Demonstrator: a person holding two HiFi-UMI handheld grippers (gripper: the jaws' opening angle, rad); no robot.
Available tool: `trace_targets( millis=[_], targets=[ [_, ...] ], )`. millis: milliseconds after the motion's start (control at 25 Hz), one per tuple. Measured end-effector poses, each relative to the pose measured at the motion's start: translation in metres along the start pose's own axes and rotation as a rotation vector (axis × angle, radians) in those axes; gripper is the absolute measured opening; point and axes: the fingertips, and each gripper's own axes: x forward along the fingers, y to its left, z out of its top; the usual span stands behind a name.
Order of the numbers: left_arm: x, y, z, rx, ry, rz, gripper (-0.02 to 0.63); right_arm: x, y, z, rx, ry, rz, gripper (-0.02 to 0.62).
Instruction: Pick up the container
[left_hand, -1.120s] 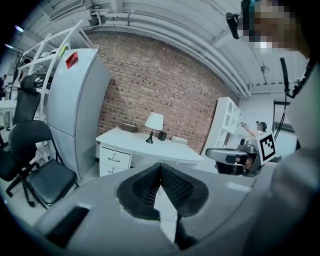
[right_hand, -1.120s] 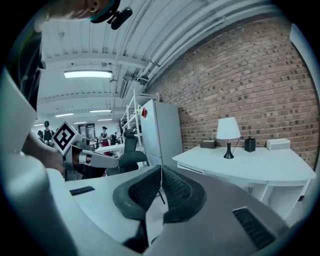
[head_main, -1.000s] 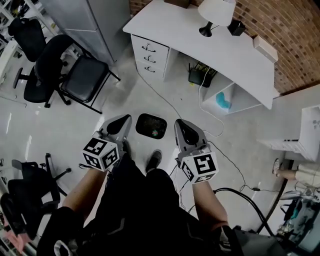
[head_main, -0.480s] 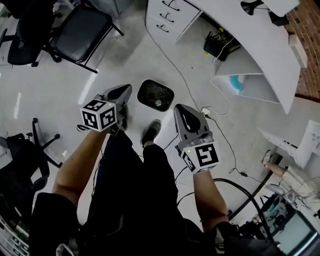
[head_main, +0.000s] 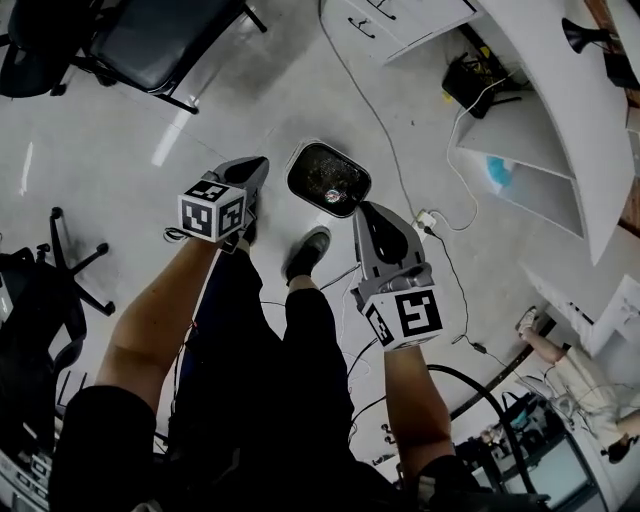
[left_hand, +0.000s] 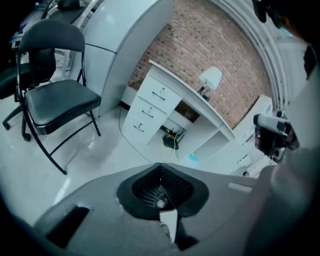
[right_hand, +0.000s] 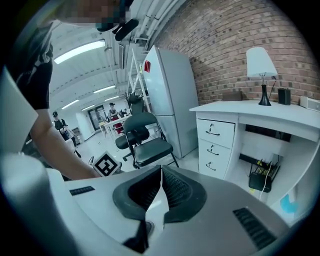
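Observation:
The container (head_main: 312, 168), a dark bin with a pale rim and a few small coloured scraps inside, stands on the floor in the head view. My left gripper (head_main: 258, 166) hangs just left of it, jaws shut and empty. My right gripper (head_main: 368, 210) points at the bin's near right rim without touching it, and is also shut on nothing. In the left gripper view the ribbed pads (left_hand: 150, 186) of my left gripper (left_hand: 160, 167) meet. In the right gripper view the pads (right_hand: 176, 189) of my right gripper (right_hand: 161, 171) touch at their tips, and the left gripper's marker cube (right_hand: 106, 164) shows beyond.
A black folding chair (head_main: 150, 40) stands at the upper left and an office chair base (head_main: 70, 255) at the left. The white desk with drawers (head_main: 540, 110) fills the upper right. A cable and power strip (head_main: 425, 218) lie right of the bin. My shoe (head_main: 306, 254) is near it.
Both grippers have sunk toward the floor and moved closer to the container, which now looks larger and nearer. The jaws of both have stayed shut.

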Motion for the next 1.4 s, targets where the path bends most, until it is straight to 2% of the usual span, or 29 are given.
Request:
trace_targets(
  millis=[80, 240, 400, 560, 680, 800, 960, 1160, 1400],
  targets=[
    [0.017, 0.015, -0.021, -0.019, 0.042, -0.006, 0.009, 0.012, -0.002, -0.013, 0.001, 0.015, 0.010, 0.009],
    [0.049, 0.048, -0.058, -0.139, 0.071, -0.013, 0.011, 0.031, 0.000, -0.044, -0.001, 0.038, 0.049, 0.009],
    [0.081, 0.079, -0.092, -0.194, 0.105, -0.013, 0.011, 0.045, -0.005, -0.085, 0.011, 0.066, 0.064, 0.009],
    [0.107, 0.106, -0.123, -0.183, 0.147, -0.008, 0.011, 0.061, -0.014, -0.122, 0.082, 0.085, 0.041, 0.009],
    [0.121, 0.122, -0.140, -0.195, 0.164, -0.002, 0.011, 0.073, -0.011, -0.136, 0.062, 0.087, 0.066, 0.009],
    [0.140, 0.131, -0.153, -0.205, 0.171, -0.032, 0.011, 0.084, -0.011, -0.154, 0.027, 0.111, 0.095, 0.009],
    [0.172, 0.147, -0.167, -0.212, 0.170, -0.068, 0.011, 0.096, -0.020, -0.174, 0.036, 0.111, 0.108, 0.009],
    [0.207, 0.165, -0.195, -0.203, 0.229, -0.098, 0.011, 0.107, -0.027, -0.203, 0.057, 0.127, 0.117, 0.009],
    [0.240, 0.173, -0.214, -0.219, 0.211, -0.170, 0.012, 0.131, -0.029, -0.211, 0.081, 0.080, 0.134, 0.009]
  ],
)
